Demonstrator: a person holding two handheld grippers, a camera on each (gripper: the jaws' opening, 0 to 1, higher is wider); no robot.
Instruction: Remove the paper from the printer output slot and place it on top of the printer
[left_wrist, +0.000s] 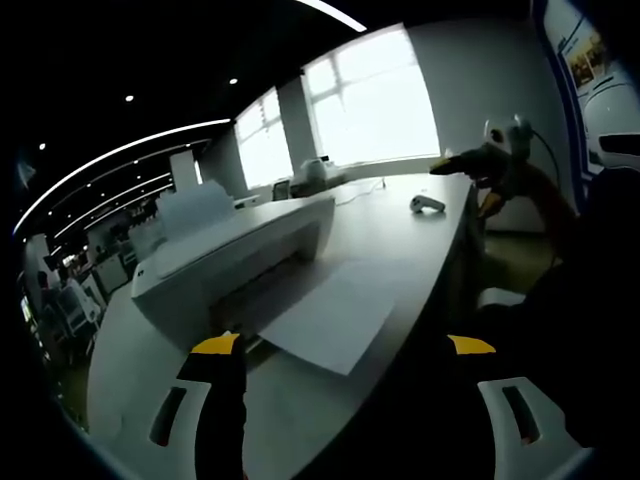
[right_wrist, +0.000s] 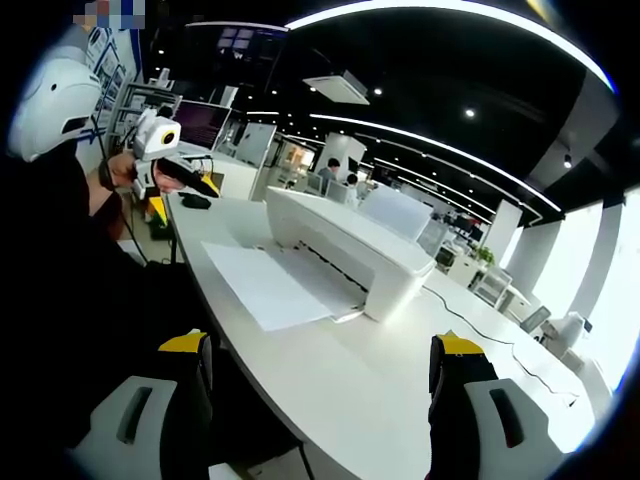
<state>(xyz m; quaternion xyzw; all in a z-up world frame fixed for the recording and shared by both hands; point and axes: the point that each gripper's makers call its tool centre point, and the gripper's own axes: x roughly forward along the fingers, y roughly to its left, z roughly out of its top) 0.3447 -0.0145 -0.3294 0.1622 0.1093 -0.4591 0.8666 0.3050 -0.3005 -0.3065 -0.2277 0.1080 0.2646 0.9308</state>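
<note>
- A white printer (left_wrist: 235, 255) is seen on a long white table (left_wrist: 400, 240); it is taken as the reference for all positions below.
- A sheet of paper (left_wrist: 335, 315) lies partly in the printer's front output slot and partly on the table in front of it; its near corner reaches toward the table edge.
- In the right gripper view the same paper (right_wrist: 265, 285) is seen flat, extending from the front of the printer (right_wrist: 345, 250) across the table (right_wrist: 390, 390).
- A rear paper tray (right_wrist: 395, 212) stands upright behind the printer's top.
- The left gripper (left_wrist: 345, 345) is held before the printer, short of the paper; its jaws are spread wide, with nothing between them.
- The right gripper (right_wrist: 320, 345) is held before the printer at the table edge; its jaws are likewise spread apart and empty.
- The right gripper is also seen in the left gripper view, well to the side of the printer, raised above the table; the left gripper appears likewise in the right gripper view.
- A small white object (left_wrist: 427, 204) lies on the table, well beyond the printer's side.
- Bright windows (left_wrist: 370, 100) are noted behind the printer.
- A cable (right_wrist: 500, 340) runs along the table beyond the printer.
</note>
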